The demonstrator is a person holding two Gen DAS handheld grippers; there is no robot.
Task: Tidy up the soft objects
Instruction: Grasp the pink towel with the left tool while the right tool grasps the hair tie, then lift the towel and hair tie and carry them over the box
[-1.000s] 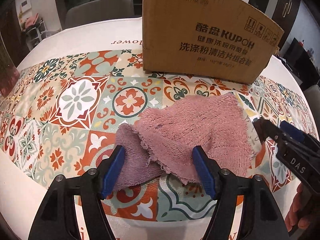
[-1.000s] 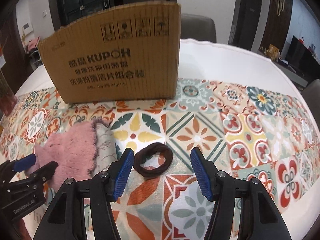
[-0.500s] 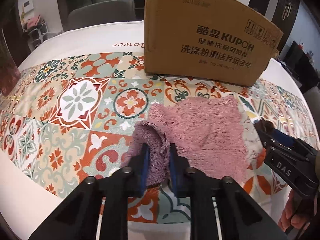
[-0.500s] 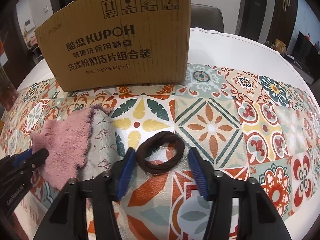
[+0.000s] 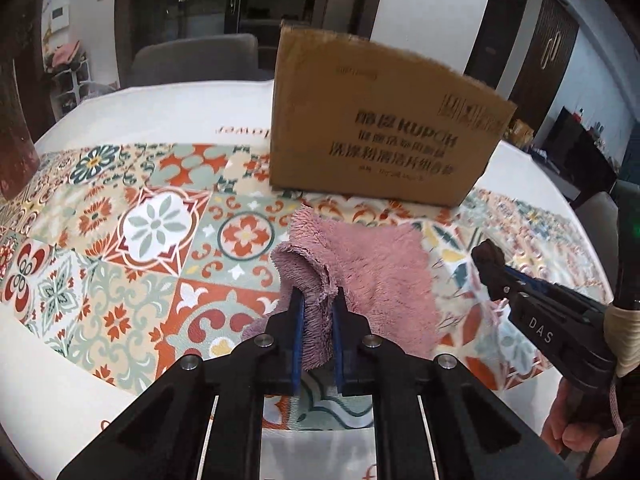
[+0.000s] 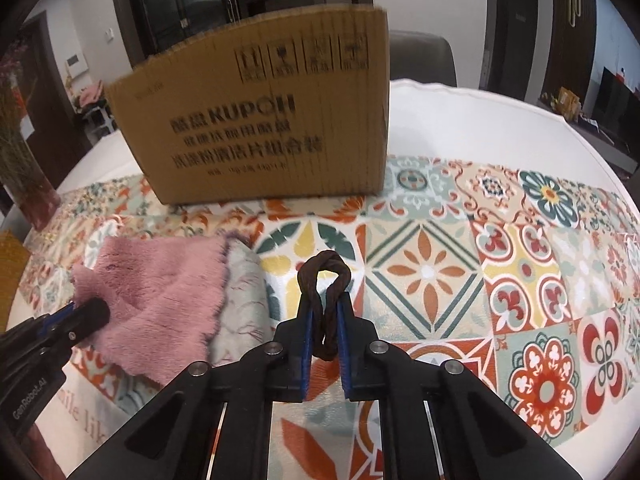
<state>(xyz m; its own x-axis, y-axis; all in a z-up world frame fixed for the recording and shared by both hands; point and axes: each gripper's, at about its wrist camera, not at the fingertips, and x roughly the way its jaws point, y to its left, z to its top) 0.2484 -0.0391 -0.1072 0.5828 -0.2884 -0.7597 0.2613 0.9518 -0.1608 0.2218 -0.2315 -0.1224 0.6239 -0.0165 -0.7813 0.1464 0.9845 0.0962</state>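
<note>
Looking along the left hand-held gripper, its two blue pads are pressed together on a bunched fold of the pink towel, so it is clenched on the cloth. The rest of the pink towel spreads out to the right on the worktop, which carries a patterned tile mat. Behind the towel stands a cardboard box with dark printed letters, upright on the mat. At the right side the right hand-held gripper comes into view, and a dark lump of the brown hair tie shows at its tip. A grey chair stands behind the worktop.

From the right wrist view, the right hand-held gripper is clenched on the brown hair tie. The tie is squeezed into a narrow twisted loop; its upper part sticks out past the fingertips and its lower end hangs between the blue pads. The pink towel lies at the left on the mat, partly over a pale grey cloth. The left hand-held gripper touches the towel's left edge; from this side I cannot tell how its jaws stand. The cardboard box stands farther back, well apart from the hair tie.
</note>
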